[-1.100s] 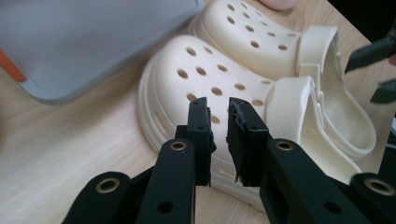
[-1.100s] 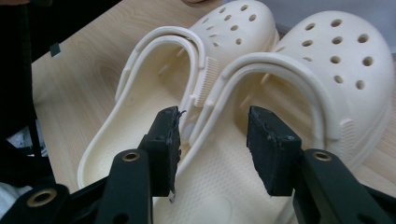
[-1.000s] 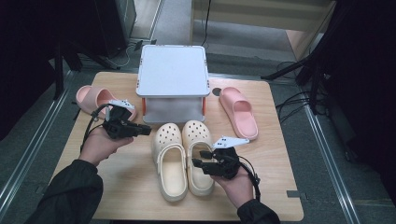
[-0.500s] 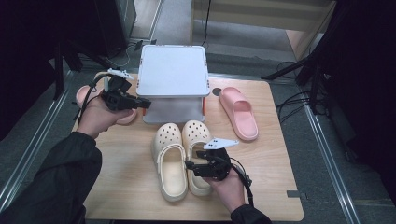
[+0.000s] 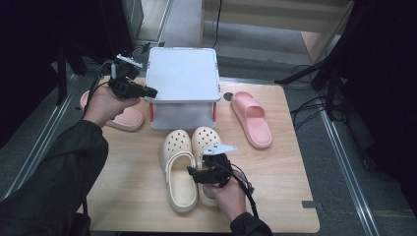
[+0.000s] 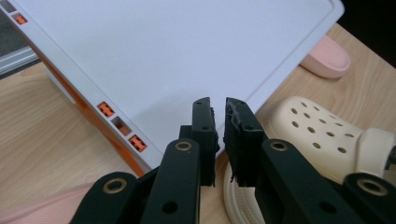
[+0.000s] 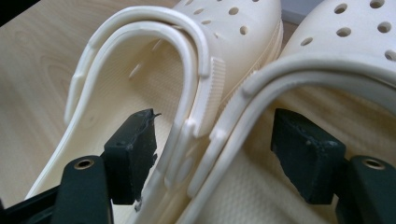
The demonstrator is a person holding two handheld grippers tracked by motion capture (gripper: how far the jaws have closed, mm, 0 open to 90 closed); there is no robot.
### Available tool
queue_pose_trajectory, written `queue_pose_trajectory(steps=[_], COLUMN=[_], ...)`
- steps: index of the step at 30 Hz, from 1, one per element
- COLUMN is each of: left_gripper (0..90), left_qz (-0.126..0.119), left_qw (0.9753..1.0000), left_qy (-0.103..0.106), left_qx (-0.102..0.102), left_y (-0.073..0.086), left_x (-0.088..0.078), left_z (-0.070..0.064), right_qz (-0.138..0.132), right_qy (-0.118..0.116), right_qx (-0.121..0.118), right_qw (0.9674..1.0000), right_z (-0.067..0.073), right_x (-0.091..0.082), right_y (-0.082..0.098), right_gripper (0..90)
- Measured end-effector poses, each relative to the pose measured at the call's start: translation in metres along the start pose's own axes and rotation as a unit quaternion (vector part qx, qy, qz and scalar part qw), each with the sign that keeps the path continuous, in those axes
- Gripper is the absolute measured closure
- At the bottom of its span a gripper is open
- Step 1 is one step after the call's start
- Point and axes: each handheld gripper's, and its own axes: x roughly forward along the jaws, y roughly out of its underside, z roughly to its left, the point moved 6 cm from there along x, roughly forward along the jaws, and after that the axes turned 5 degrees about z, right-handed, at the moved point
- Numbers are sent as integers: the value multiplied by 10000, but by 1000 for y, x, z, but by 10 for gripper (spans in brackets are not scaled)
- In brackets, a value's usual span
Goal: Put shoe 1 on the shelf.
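My right gripper (image 5: 194, 173) has dropped onto the cream clogs (image 5: 189, 169), jaws just spread astride both inner walls. My left gripper (image 5: 151, 92), nearly closed and empty, has lifted to the white rack (image 5: 183, 73).

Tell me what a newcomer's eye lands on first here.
First, the pair of cream clogs side by side at the table's middle, with the right gripper open astride their two touching inner walls. Behind them stands a white two-tier rack, flanked by a pink slide on its right.
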Motion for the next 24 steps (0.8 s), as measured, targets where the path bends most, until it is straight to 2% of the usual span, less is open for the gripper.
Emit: queue_pose_trajectory(steps=[4, 8, 11, 13, 18, 20, 22, 24], left_gripper=[827, 841, 850, 855, 875, 885, 890, 892], left_qz=[77, 74, 77, 82, 86, 98, 124, 144], left_qw=[9999, 10000, 9999, 9998, 9999, 9999, 9998, 9997], left_qy=[-68, -38, -123, -150, -112, -123, -171, -197], left_qx=[-18, 15, 72, 82, 7, 5, 14, 22], left_y=[1, 2, 2, 2, 2, 1, 1, 1], left_x=[5, 5, 5, 5, 5, 5, 5, 5], left_z=[4, 5, 5, 4, 6, 6, 6, 5], right_qz=[-62, 1, 25, 57, 75, 84, 3, -127], right_qy=[43, 212, 332, 396, 330, 450, 731, 712], right_qx=[152, 111, 59, 88, 261, 257, 258, 334], right_qw=[9999, 9997, 9994, 9992, 9991, 9986, 9970, 9968], right_z=[-1, 2, 3, 2, 0, 0, -1, -5], right_x=[7, 14, 16, 17, 16, 14, 9, 4], right_y=[-5, -8, -8, -7, -6, -6, -5, -4], right_gripper=[340, 340, 353, 393, 485, 553, 635, 661])
